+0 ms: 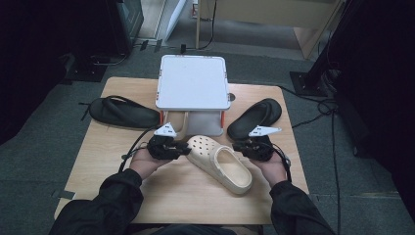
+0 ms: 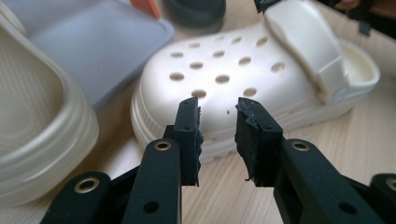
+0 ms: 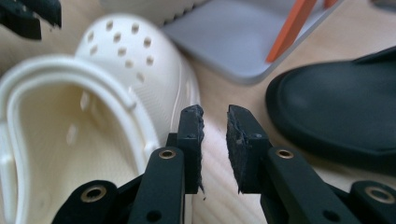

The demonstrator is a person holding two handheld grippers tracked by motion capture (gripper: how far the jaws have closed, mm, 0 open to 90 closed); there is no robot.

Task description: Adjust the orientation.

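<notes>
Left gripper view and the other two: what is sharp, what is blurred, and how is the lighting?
Left gripper view: cream perforated foam clog fairly sharp, near cream rim at left soft. Right gripper view: black rubber sandal and grey stand base blurred. High view: pale wooden table evenly lit, surroundings dark, slightly soft.

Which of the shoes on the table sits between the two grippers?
The cream clog with holes. The two black sandals lie farther back, beside the white stand.

Black sleeves [image 1: 105, 205]; black hand-held grippers with brass-ringed screw holes.
</notes>
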